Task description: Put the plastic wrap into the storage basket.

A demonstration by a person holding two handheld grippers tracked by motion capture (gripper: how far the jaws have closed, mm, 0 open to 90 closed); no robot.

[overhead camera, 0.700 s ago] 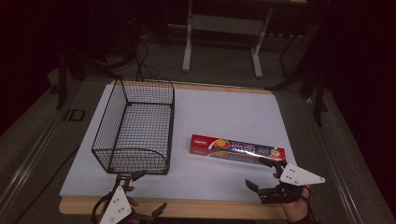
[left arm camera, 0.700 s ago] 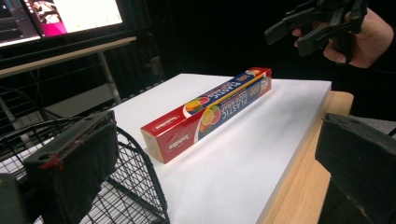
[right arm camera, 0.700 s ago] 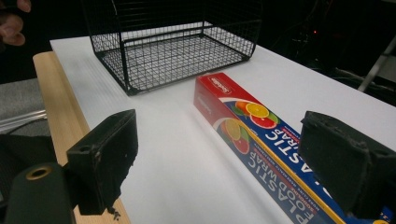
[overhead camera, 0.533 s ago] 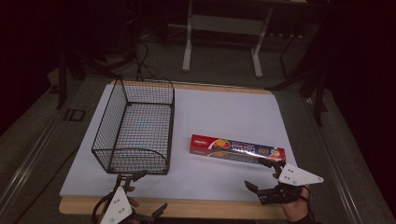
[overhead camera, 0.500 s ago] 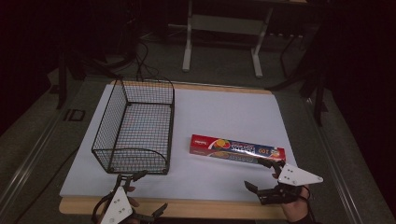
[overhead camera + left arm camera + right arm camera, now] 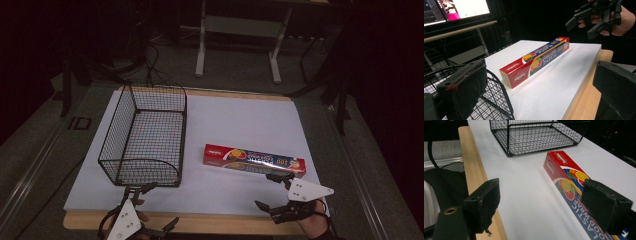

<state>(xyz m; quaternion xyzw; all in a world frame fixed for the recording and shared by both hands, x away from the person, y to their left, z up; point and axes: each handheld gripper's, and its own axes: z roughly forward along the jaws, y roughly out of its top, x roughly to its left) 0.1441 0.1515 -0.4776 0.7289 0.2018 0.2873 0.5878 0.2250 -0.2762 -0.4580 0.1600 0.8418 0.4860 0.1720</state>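
Observation:
A long red plastic-wrap box lies flat on the white table top, right of centre. A black wire basket stands upright at the left with nothing in it. My right gripper hovers open just in front of the box's right end. In the right gripper view the box runs away between the open gripper toward the basket. My left gripper is open at the front edge below the basket. Its own view shows the box, the basket's corner and the right gripper.
A wooden strip borders the table's front edge. Beyond the far edge stand a grey metal frame and cables on the floor. A lit monitor sits off the table in the left gripper view.
The right gripper has drifted slightly to the left in front of the box. The left gripper, box and basket have not moved.

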